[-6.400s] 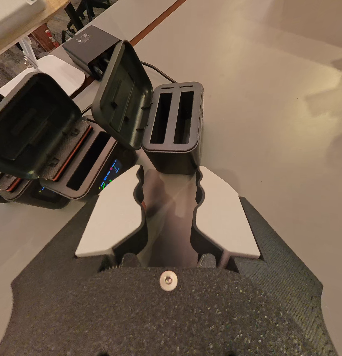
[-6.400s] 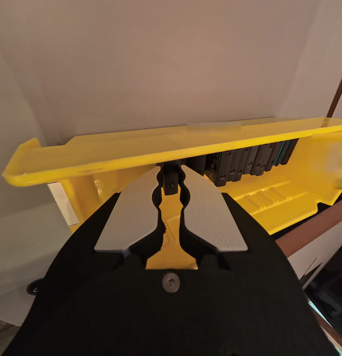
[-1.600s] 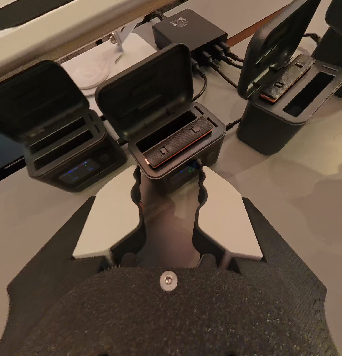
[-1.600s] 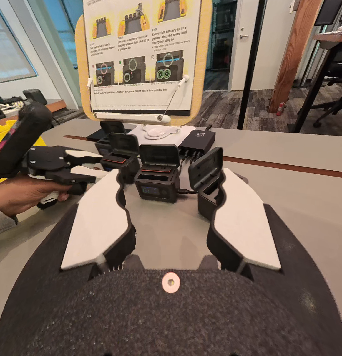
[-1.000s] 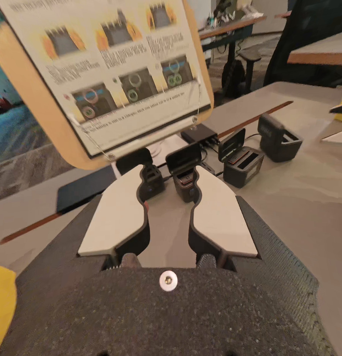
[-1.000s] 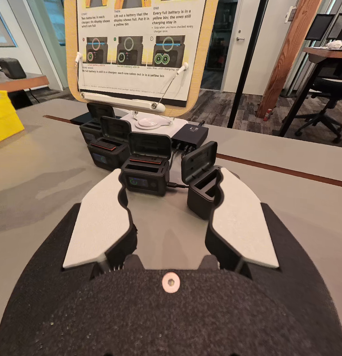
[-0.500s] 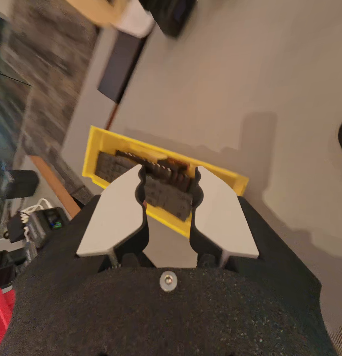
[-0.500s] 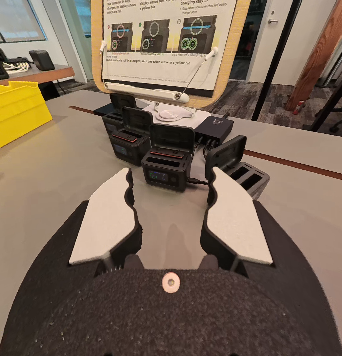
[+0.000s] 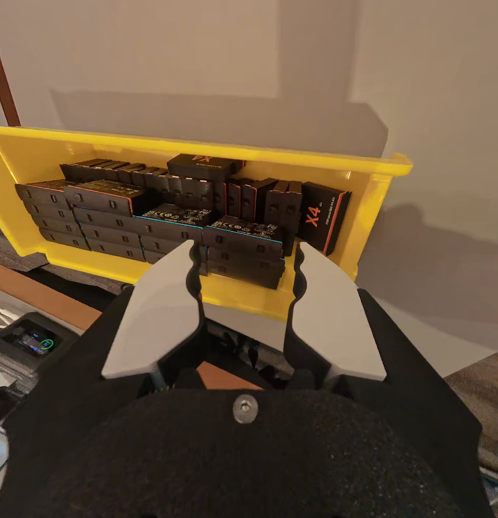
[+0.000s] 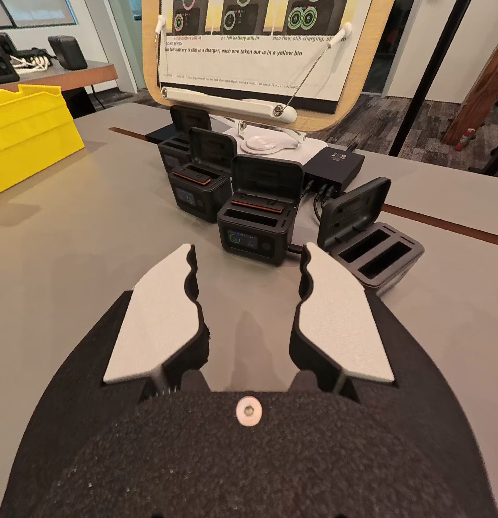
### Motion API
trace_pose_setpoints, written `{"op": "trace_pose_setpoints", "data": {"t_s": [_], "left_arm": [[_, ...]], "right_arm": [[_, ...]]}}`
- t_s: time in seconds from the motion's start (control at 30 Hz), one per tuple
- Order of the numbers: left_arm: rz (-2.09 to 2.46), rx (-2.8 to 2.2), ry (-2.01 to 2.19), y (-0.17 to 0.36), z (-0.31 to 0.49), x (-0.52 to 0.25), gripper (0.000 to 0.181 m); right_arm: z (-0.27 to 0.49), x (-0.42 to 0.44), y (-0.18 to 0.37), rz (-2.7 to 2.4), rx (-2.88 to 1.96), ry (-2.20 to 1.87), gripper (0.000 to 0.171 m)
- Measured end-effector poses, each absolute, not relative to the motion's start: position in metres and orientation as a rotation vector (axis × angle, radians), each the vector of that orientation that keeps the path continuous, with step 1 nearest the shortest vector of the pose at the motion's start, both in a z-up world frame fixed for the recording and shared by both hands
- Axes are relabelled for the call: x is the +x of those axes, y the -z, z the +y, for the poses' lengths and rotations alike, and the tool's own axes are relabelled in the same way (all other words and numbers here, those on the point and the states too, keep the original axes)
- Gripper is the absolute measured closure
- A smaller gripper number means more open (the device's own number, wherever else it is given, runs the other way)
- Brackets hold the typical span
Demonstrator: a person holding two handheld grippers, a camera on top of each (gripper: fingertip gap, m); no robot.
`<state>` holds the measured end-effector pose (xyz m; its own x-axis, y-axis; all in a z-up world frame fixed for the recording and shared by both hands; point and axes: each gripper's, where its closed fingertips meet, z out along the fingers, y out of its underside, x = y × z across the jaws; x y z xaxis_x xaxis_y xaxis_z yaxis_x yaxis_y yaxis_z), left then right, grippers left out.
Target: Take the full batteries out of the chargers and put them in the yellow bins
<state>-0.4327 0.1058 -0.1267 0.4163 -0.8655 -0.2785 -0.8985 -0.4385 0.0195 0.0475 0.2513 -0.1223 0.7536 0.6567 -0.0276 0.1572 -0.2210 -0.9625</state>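
Left gripper [image 9: 243, 248] is now swung from the chargers to the yellow bin [image 9: 368, 213] of batteries [image 9: 242, 238], fingers apart and empty; right gripper [image 10: 248, 249], likewise spread and empty, is brought nearer the chargers [image 10: 255, 227], so nothing is delivered yet.

Yellow bin [image 9: 382, 179] holds black batteries [image 9: 242, 241] edged orange or blue; black chargers [image 10: 253, 232] on grey bench [image 10: 74, 252]; gripper [image 10: 248, 252] fingers white

Left tool [image 9: 243, 249] has fingers spread wide, nothing between them. Right tool [image 10: 248, 249] is the same: fingers parted, empty, angled downward.
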Motion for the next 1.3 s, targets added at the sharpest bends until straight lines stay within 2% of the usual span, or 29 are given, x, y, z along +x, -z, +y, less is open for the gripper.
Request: {"op": "trace_pose_setpoints", "data": {"t_s": [1.3], "left_arm": [[1.727, -2.458, -0.499, 0.143, 0.104, -0.439, 0.121]], "right_arm": [[0.251, 0.043, 0.137, -0.661, -1.820, -0.554, 0.101]]}}
